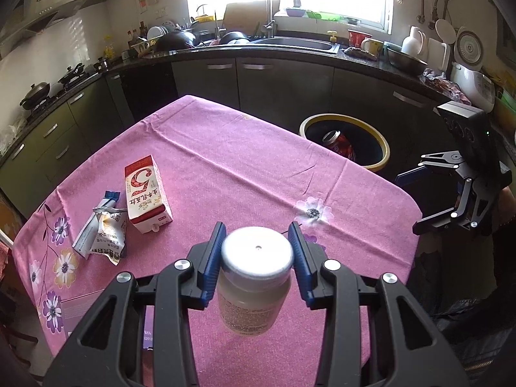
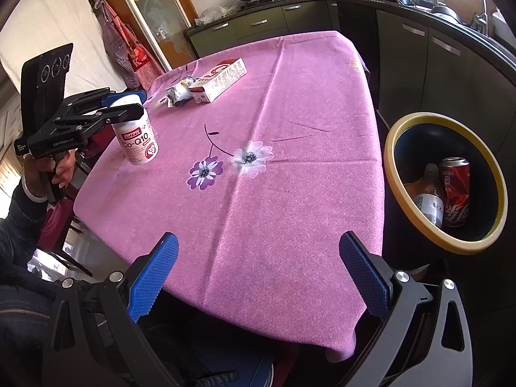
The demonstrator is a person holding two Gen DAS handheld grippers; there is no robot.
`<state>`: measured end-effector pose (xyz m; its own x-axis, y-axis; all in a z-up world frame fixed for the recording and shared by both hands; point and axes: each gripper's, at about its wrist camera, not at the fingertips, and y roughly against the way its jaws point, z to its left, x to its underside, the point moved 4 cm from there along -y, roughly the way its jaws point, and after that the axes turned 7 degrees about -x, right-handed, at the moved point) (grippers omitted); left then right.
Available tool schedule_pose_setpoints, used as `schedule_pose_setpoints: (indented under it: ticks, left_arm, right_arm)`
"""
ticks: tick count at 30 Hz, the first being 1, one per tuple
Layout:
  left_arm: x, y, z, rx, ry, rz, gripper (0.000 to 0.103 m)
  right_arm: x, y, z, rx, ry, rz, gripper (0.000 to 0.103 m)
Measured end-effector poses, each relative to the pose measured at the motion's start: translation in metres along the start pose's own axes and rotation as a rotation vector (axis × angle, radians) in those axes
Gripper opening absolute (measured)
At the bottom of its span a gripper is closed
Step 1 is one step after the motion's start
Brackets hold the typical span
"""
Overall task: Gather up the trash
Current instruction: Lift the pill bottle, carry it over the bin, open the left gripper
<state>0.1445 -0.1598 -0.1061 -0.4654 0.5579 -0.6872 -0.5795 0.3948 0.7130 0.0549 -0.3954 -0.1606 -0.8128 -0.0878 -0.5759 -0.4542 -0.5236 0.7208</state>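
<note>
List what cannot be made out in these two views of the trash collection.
- Trash bin bottom: dark in both views; only a cola can and a bottle show.
- Supplement bottle underside: hidden by its own body; the right wrist view shows it lifted, in the left gripper.
- Crumpled wrapper print: too small, creased.
- Milk carton far side: faces away.
- Right gripper: nothing between its fingers.

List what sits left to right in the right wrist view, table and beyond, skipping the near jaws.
left gripper holding the white supplement bottle → crumpled wrapper → milk carton → white flower print → yellow-rimmed bin → red can inside it.
</note>
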Motion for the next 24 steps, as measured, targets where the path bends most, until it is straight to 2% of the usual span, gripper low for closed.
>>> schedule_pose_setpoints:
  ticks: [6,13,18,24]
  left_arm:
    - [-0.022,0.002,-0.014,0.021,0.018,-0.028,0.038]
    - [-0.079,-0.010,-0.055,0.095,0.030,-0.084,0.038]
    - [-0.131,-0.045,-0.110,0.189,-0.027,-0.087,0.038]
    - [-0.180,-0.110,-0.170,0.246,-0.074,-0.053,0.038]
  right_arm:
    - [0.002,0.014,-0.007,0.034,-0.009,-0.028,0.098]
    - [0.011,0.055,-0.033,0.106,-0.064,-0.105,0.098]
    - [0.027,0.087,-0.061,0.137,-0.130,-0.167,0.098]
    - [0.051,0.109,-0.092,0.155,-0.209,-0.207,0.098]
